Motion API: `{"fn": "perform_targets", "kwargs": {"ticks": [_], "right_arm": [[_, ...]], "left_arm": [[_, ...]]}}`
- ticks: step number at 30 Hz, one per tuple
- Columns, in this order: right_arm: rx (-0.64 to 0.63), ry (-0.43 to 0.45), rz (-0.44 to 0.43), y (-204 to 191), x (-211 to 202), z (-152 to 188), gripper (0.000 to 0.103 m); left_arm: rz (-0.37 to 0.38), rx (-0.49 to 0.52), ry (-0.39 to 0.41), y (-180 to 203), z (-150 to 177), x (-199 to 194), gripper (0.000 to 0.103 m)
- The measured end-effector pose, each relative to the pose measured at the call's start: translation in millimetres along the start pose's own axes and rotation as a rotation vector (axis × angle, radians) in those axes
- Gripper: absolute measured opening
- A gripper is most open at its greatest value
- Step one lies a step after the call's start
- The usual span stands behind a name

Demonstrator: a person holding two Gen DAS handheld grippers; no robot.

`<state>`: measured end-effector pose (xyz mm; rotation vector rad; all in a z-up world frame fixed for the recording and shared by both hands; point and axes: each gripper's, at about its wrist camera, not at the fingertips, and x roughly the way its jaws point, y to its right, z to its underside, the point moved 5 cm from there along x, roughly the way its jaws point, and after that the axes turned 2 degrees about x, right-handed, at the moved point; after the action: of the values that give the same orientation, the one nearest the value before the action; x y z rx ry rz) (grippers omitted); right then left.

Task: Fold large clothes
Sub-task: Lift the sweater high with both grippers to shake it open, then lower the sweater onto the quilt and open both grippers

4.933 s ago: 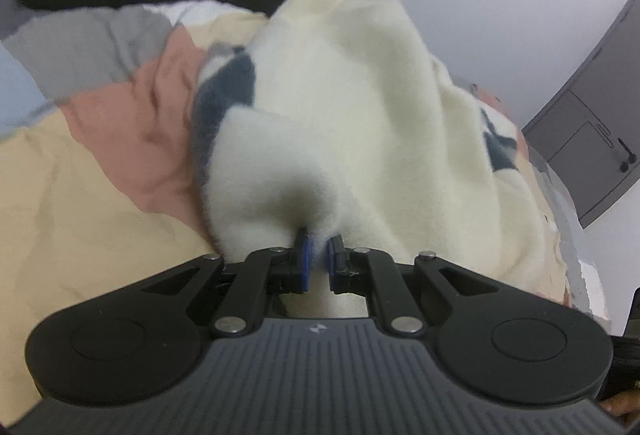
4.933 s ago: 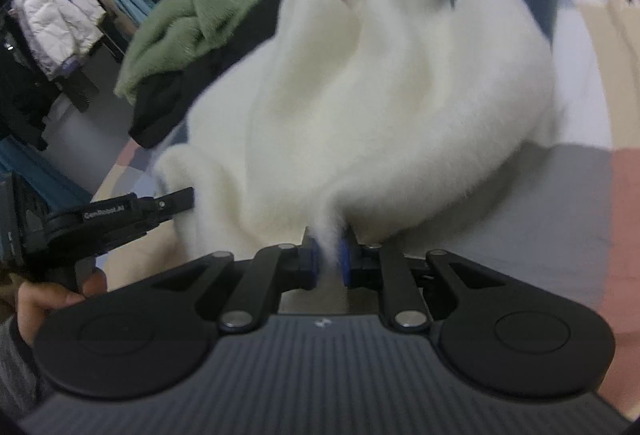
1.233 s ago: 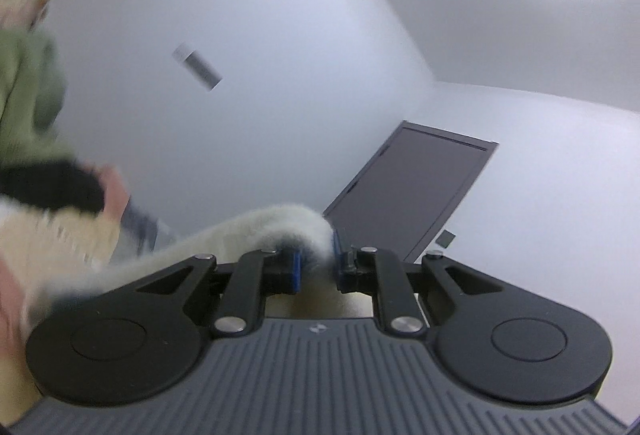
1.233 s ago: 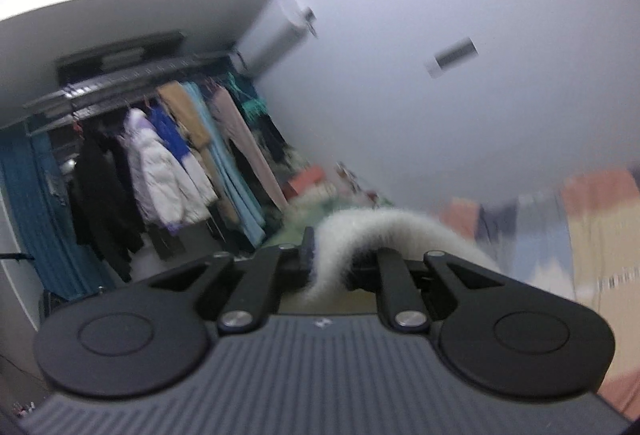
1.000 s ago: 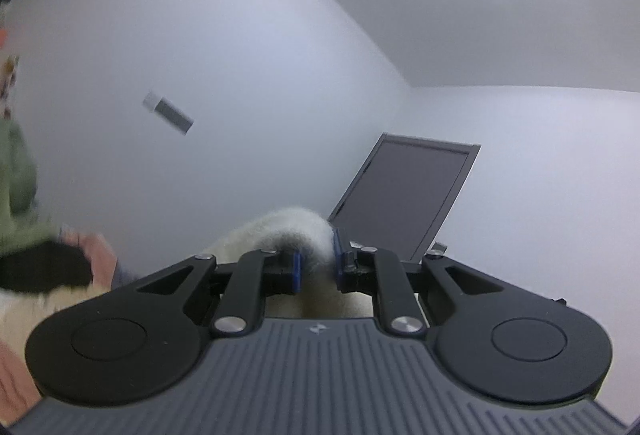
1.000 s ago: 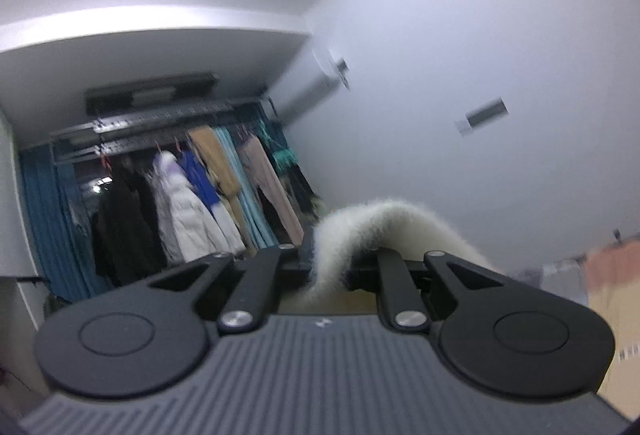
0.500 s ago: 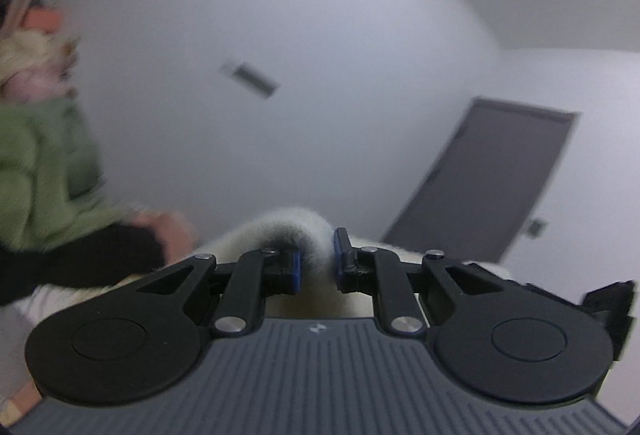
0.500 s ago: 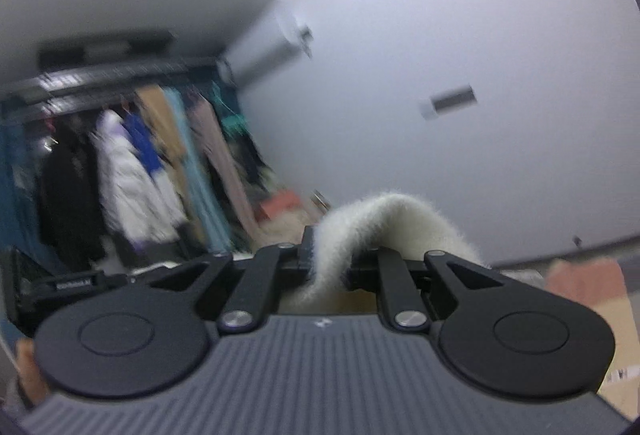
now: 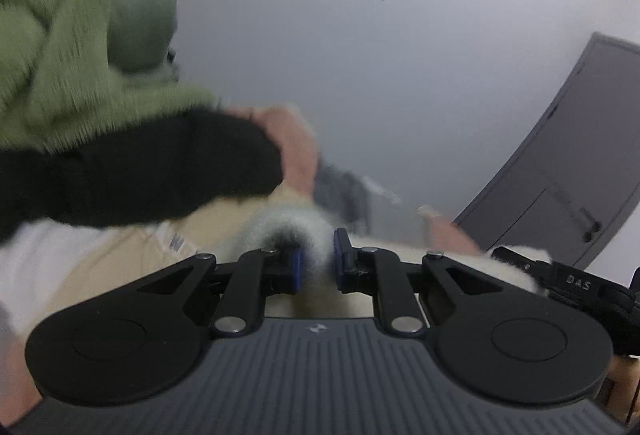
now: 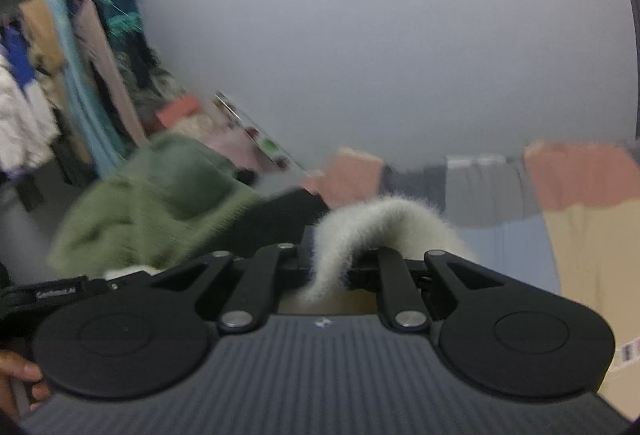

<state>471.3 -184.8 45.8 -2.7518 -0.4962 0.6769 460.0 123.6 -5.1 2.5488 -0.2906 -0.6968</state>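
Both cameras are tilting back down, bringing the colour-block patchwork bedspread [image 10: 580,235] into view; the left gripper [image 9: 316,265] and right gripper [image 10: 330,261] are pinching the fluffy cream fleece garment [image 10: 360,231], its body hanging hidden below, beside a blurred green fuzzy sweater [image 9: 60,55].

The fluffy cream-white fleece garment [image 9: 292,231] sits between the fingers of the left hand-held gripper [image 9: 316,266] and arches over the right hand-held gripper [image 10: 330,267]. Ahead and left lies the fuzzy green sweater [image 9: 60,47] on top of the black fleece garment [image 9: 132,171], both on the patchwork-covered bed [image 10: 580,195]. The grey panelled door [image 9: 572,175] stands far right; the rack of hanging clothes [image 10: 60,75] far left.
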Motion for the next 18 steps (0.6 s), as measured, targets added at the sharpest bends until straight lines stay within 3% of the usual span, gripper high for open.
{"fn": "perform_targets", "kwargs": {"ticks": [7,14,15,17,18], "right_arm": [[0.096,-0.097,0.075,54.5,86.9,54.2,0.014],[0.086,-0.179,0.105,68.9,110.3,76.9,0.015],[0.085,-0.182,0.105,69.2,113.1,77.3,0.015],[0.082,-0.181,0.102,68.5,112.4,75.6,0.018],[0.083,-0.182,0.095,65.8,108.1,74.8,0.021]], "left_arm": [[-0.041,0.039,-0.128,-35.3,32.1,91.4,0.018],[-0.073,0.052,-0.169,-32.2,42.5,94.7,0.019],[-0.073,0.057,-0.168,-30.2,41.8,91.8,0.023],[-0.049,0.059,-0.176,-25.5,40.9,89.3,0.046],[-0.021,0.056,-0.179,-22.1,40.7,86.3,0.064]]}}
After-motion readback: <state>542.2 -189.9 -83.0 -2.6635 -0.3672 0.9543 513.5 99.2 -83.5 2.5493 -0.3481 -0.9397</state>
